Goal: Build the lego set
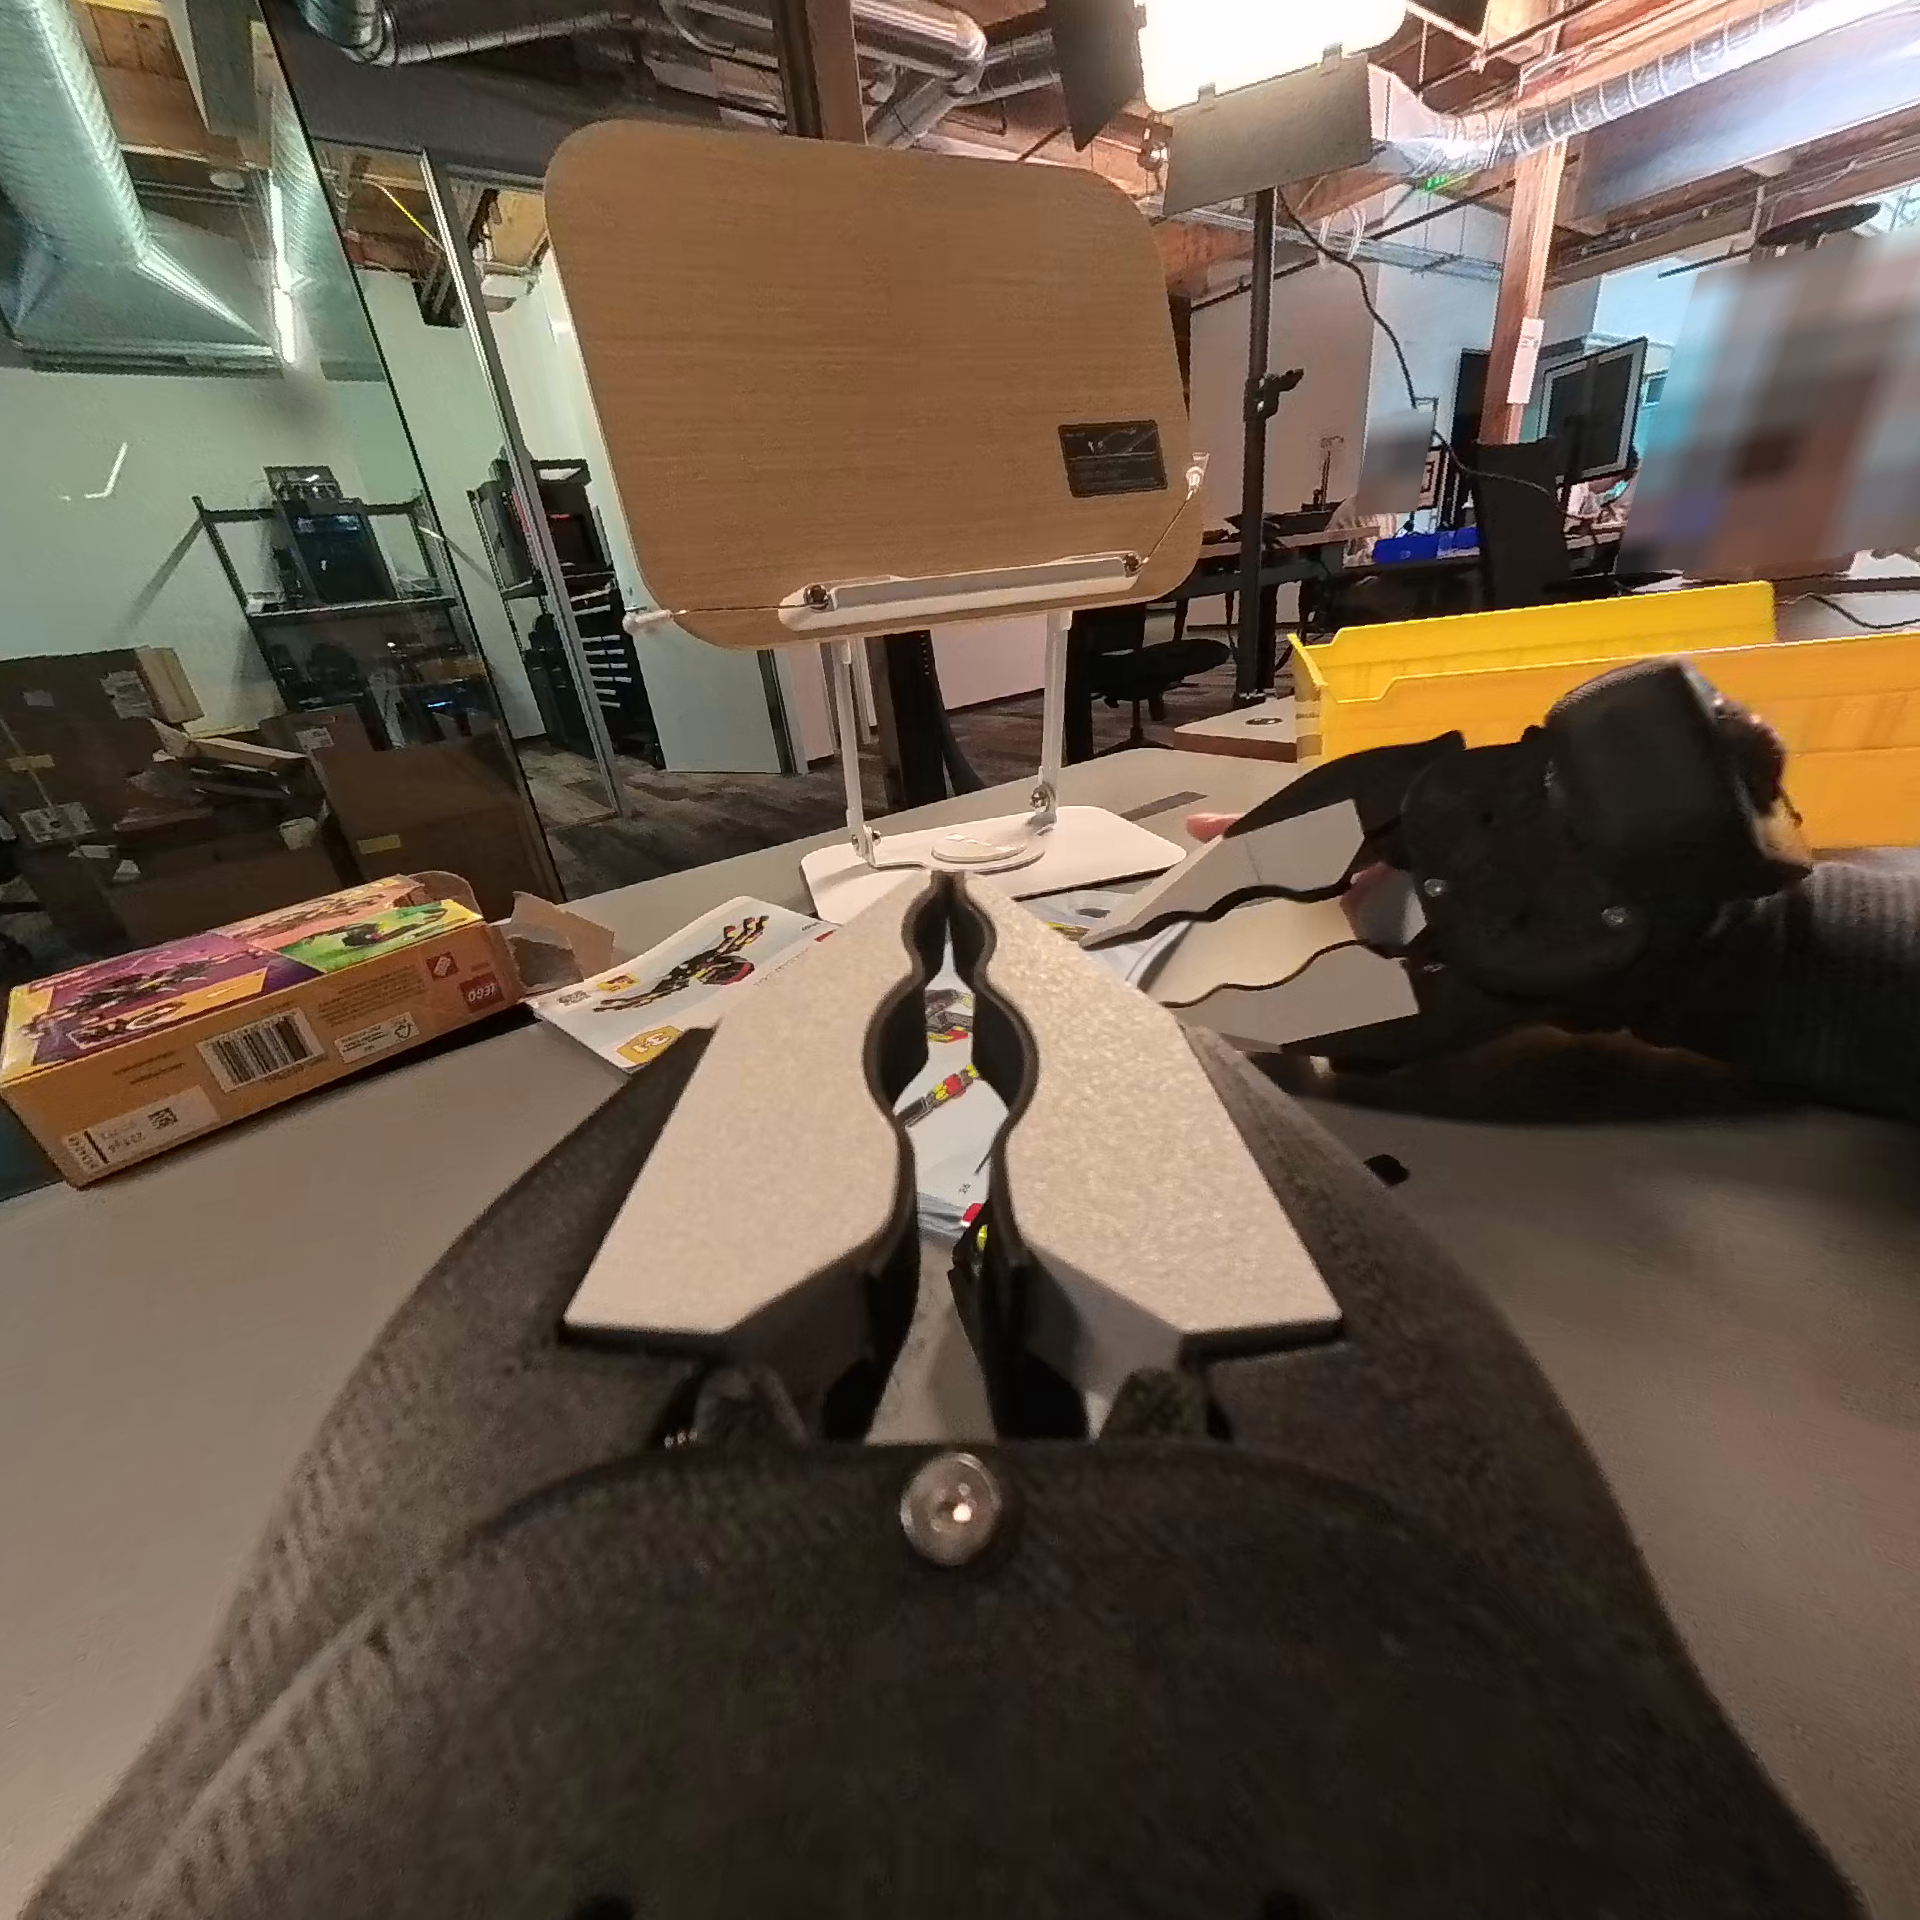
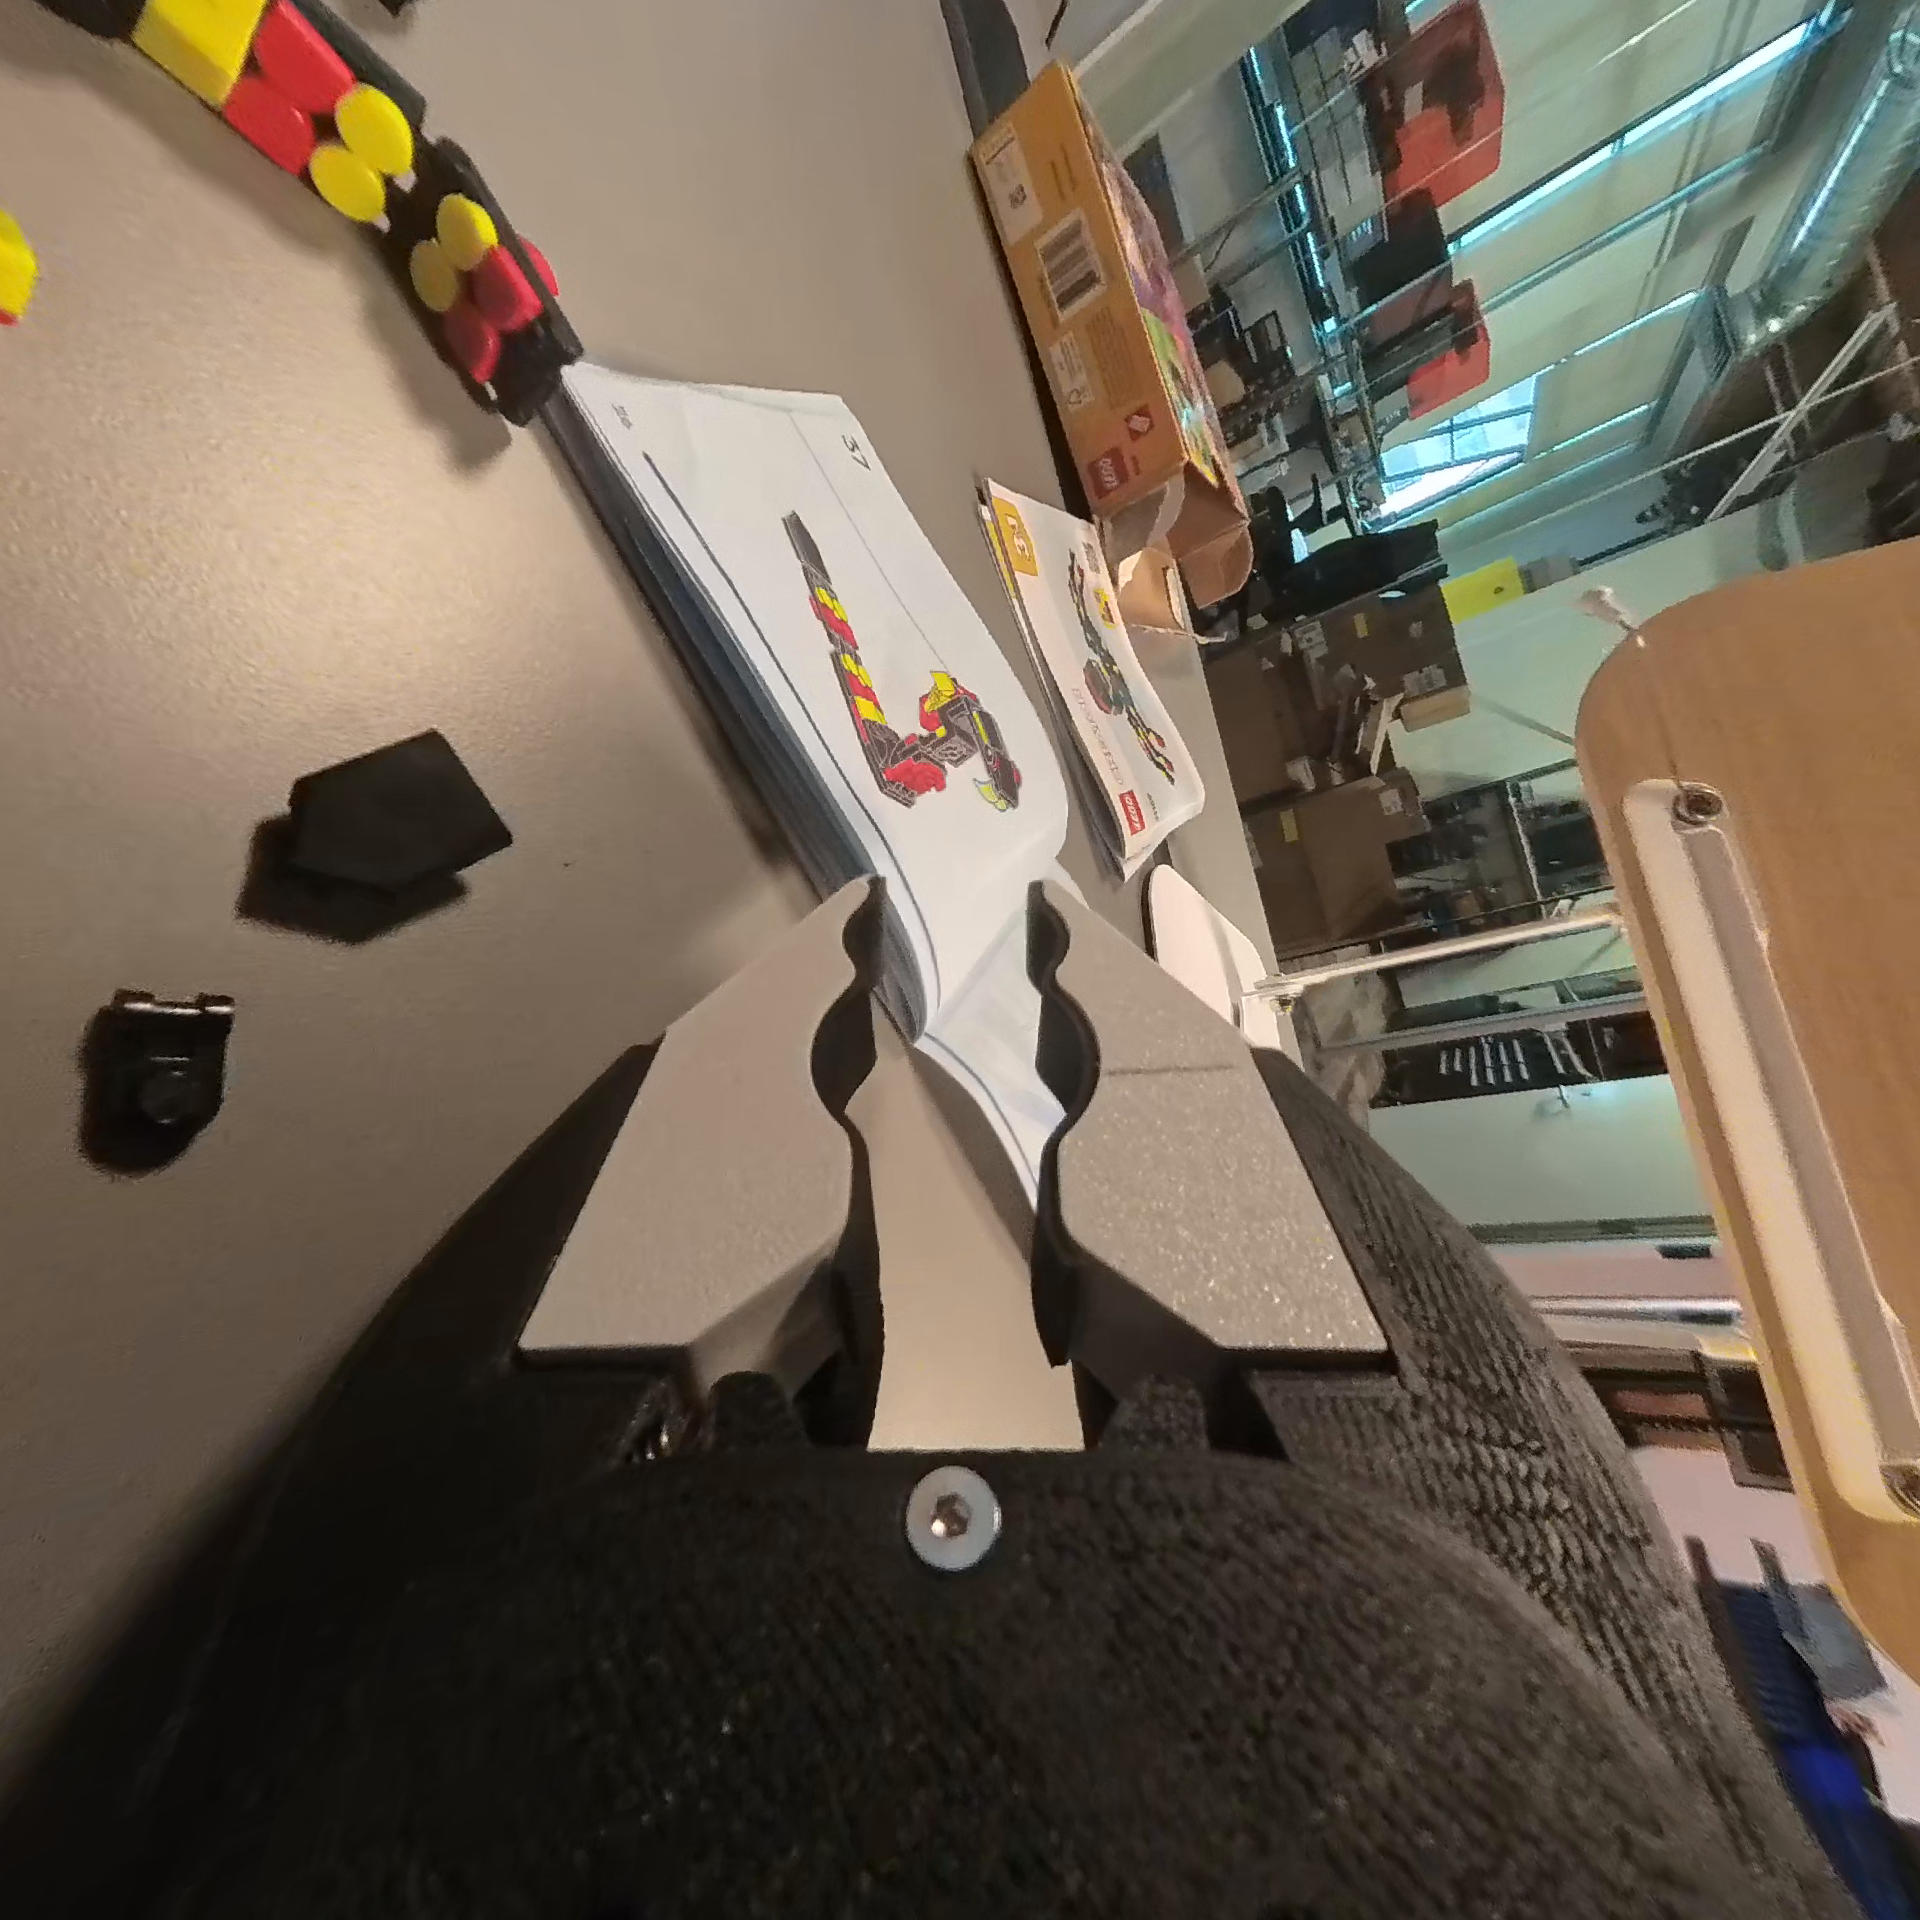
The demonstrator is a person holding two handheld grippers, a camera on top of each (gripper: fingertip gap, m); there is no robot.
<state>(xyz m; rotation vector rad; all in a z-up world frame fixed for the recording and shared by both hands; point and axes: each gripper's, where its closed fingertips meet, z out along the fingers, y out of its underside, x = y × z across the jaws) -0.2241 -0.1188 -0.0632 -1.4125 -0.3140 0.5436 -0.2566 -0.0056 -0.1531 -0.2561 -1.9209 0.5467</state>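
Observation:
My left gripper (image 1: pixel 951 894) has its fingertips together and hovers low over the open instruction booklet (image 1: pixel 940 1039), which shows through the gaps between its fingers. My right gripper (image 2: pixel 954 902) is open and turned on its side, and the booklet's (image 2: pixel 883 644) near pages run between its fingers. It also shows at the right of the left wrist view (image 1: pixel 1138 971). A partly built black, red and yellow lego chain (image 2: pixel 416 208) lies on the grey table. A black wedge piece (image 2: pixel 384 821) and a small black piece (image 2: pixel 156 1070) lie loose near it.
A wooden book stand (image 1: pixel 873 384) on a white base stands behind the booklet. An opened lego box (image 1: pixel 249 997) and a second booklet (image 1: pixel 665 977) lie at the left. A yellow bin (image 1: pixel 1558 665) sits at the back right. Behind the table is a glass wall. Tip to tip, the grippers are about 15 cm apart. My right gripper's tips are some 10 cm from the small black piece (image 2: pixel 156 1070).

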